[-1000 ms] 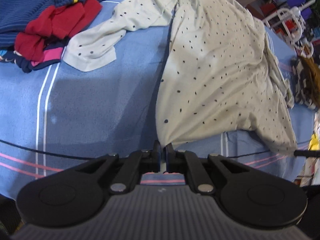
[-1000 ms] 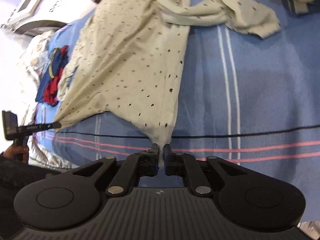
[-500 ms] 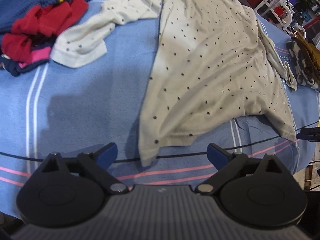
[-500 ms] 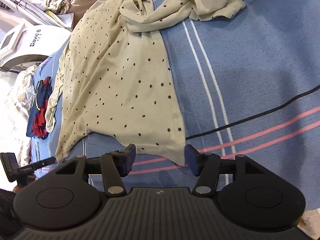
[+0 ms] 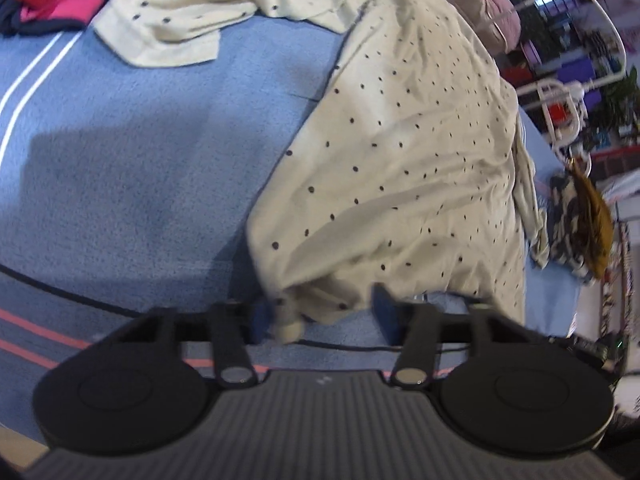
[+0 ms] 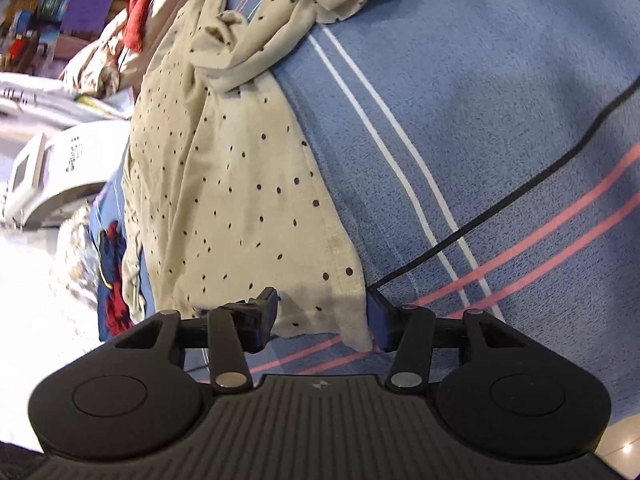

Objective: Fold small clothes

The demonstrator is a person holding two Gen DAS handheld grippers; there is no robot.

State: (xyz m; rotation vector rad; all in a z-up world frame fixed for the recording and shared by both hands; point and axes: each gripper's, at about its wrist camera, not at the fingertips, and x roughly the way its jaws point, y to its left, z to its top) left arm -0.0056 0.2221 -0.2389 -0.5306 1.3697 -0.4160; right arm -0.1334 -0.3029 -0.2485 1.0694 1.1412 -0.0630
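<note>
Left wrist view: sits just behind the left tool [image 5: 322, 314], angled steeply down, close over the near hem of the dotted cream top [image 5: 400, 160] on the blue striped blanket [image 5: 120, 160]. Right wrist view: same mounting behind the right tool [image 6: 322, 320], equally steep and close, over the hem's other corner. Shared: top [image 6: 224, 184], blanket [image 6: 500, 120].

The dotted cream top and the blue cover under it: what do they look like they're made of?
Dotted cream top: a thin, soft knit, probably cotton jersey, matte; it drapes in loose wrinkles and bunches at the hem. Blue cover: a thicker, fuzzy fabric, perhaps fleece or brushed blanket cloth, with a napped matte surface and white and pink stripes.
</note>
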